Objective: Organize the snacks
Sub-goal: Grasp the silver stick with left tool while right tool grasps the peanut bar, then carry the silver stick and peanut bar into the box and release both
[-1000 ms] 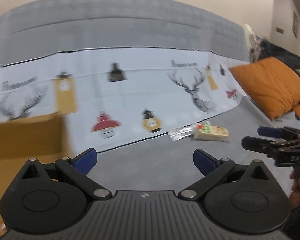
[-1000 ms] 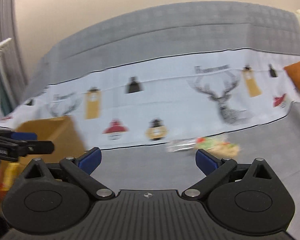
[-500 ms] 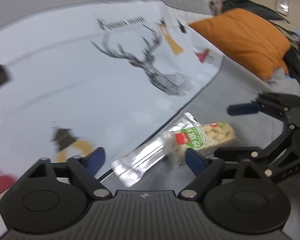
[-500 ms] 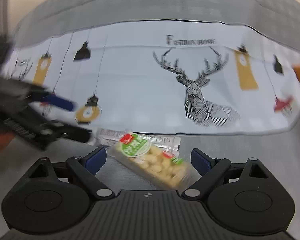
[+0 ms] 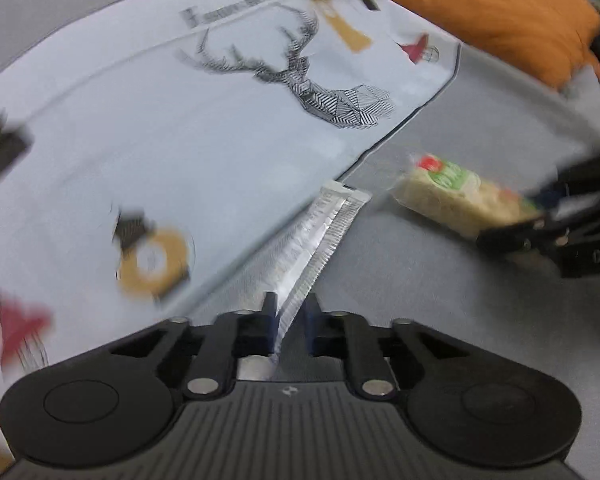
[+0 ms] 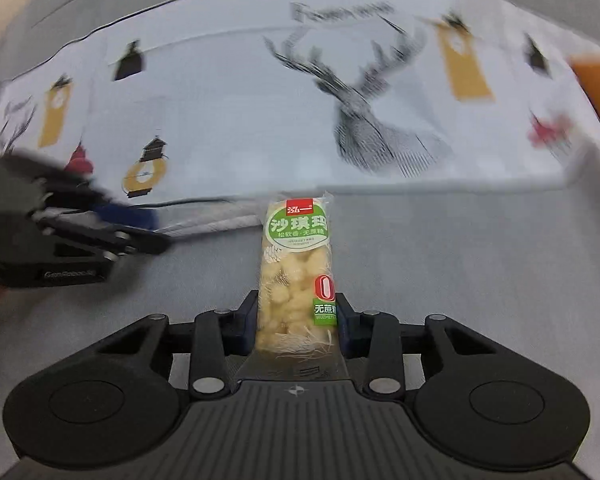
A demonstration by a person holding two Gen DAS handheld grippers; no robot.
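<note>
Right wrist view: the right tool [image 6: 296,316] is closing on a clear-wrapped puffed snack bar [image 6: 296,276] with a green label, lying on grey fabric; the left tool [image 5: 290,318] pinches a blurred silvery packet [image 5: 320,236]

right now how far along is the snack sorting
Early: nothing looks put away in these views. In hand: the left gripper is shut on one end of the silver packet, and the right gripper is closing, its fingers against the puffed snack bar. Both snacks still lie on the grey sofa. Left: lifting them and placing them; no destination shows now.
</note>
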